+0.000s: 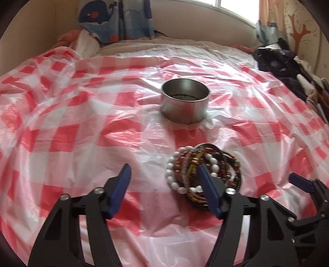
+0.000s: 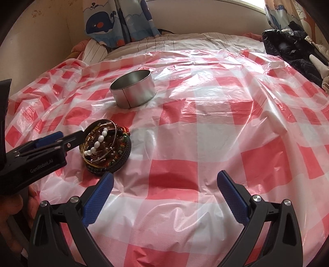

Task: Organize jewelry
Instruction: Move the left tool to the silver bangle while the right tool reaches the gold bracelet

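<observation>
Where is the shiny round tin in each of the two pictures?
Left wrist view: the tin stands just above the middle, straight beyond the bracelet pile.
Right wrist view: the tin sits upper left of the middle, up and right of the bracelet pile.
Shared landmark: the whale curtain, top left in both.

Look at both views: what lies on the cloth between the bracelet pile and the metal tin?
Nothing: only bare checked plastic cloth separates the bracelet pile from the metal tin; both wrist views show it.
</observation>
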Demonstrator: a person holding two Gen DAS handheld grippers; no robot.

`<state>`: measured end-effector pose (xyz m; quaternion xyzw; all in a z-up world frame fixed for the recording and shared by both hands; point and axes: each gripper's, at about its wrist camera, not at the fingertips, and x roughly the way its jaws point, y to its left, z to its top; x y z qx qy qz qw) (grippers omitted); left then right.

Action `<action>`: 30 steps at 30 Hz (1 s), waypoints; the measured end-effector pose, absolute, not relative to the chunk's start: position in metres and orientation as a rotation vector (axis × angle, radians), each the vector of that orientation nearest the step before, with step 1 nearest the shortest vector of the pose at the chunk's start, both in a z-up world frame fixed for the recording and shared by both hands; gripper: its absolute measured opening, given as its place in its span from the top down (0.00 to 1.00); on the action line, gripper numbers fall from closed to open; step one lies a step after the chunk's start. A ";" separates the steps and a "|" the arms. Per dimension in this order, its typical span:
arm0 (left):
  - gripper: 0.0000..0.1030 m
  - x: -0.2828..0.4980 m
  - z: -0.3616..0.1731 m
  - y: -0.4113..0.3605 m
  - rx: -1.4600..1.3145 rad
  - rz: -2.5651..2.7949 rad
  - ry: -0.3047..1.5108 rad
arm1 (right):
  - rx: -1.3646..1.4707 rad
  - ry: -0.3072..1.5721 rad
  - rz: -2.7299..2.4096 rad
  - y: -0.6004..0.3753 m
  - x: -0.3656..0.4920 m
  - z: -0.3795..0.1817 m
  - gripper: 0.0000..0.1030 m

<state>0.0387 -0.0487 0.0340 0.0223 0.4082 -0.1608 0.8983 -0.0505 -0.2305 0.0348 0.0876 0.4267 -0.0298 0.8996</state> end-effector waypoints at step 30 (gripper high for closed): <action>0.97 0.040 0.024 0.006 -0.005 -0.280 0.965 | 0.115 0.884 0.158 -0.192 0.022 0.039 0.28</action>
